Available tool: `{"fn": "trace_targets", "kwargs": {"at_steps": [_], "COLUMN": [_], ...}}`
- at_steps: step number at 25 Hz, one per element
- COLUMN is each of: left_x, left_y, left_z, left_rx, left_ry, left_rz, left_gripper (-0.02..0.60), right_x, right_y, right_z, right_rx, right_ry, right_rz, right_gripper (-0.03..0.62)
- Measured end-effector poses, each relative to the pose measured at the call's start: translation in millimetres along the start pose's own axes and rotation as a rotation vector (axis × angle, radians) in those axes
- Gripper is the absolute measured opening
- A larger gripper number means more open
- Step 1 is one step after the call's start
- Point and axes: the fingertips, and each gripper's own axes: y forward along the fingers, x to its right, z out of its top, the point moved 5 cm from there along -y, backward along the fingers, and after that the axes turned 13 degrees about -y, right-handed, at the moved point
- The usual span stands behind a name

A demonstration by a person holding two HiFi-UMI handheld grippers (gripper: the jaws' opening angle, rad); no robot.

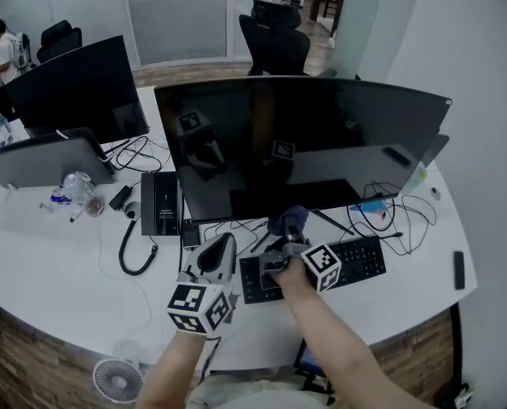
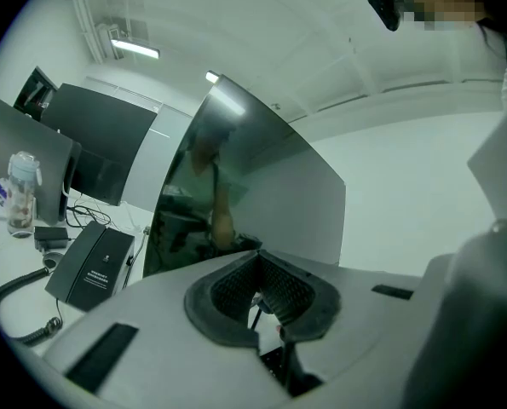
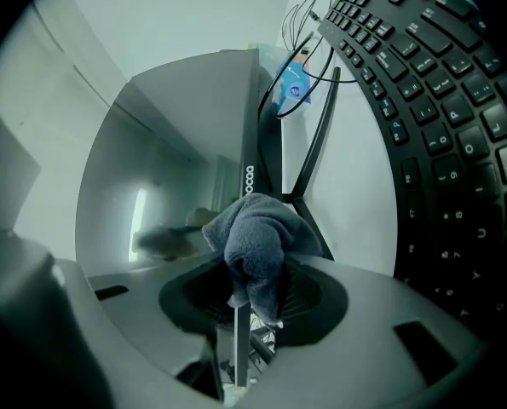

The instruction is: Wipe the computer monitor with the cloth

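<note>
The wide curved black monitor (image 1: 304, 143) stands at the middle of the white desk (image 1: 48, 262), its screen dark. My right gripper (image 1: 289, 233) is shut on a bunched blue-grey cloth (image 1: 289, 221), held just below the screen's lower edge, above the keyboard (image 1: 355, 261). In the right gripper view the cloth (image 3: 257, 241) bulges out from between the jaws of the right gripper (image 3: 251, 292), with the monitor (image 3: 176, 169) and its stand close ahead. My left gripper (image 1: 223, 245) hovers left of it, shut and empty. In its own view the left gripper (image 2: 257, 301) points at the monitor's left part (image 2: 253, 194).
A black desk phone (image 1: 159, 203) with a coiled cord lies left of the monitor. Behind it stand a second monitor (image 1: 74, 88) and a grey laptop (image 1: 40, 160). Cables (image 1: 394, 216) trail at the right, near a remote (image 1: 459, 269). An office chair (image 1: 274, 41) stands behind the desk.
</note>
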Motion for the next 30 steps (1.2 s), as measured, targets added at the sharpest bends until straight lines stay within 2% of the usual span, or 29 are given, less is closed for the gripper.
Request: {"fn": "trace_targets", "kwargs": {"at_steps": [30], "left_x": [-31.4], "left_y": [-20.3], "left_z": [13.6], "left_rx": [0.037], "left_ry": [-0.018], "left_rz": [0.036], "left_gripper": [0.008], "right_x": [-12.8], "right_y": [6.2], "right_z": [-68.8], "right_rx": [-0.138], "right_ry": [-0.041], "right_rz": [0.016], "right_gripper": [0.126]}}
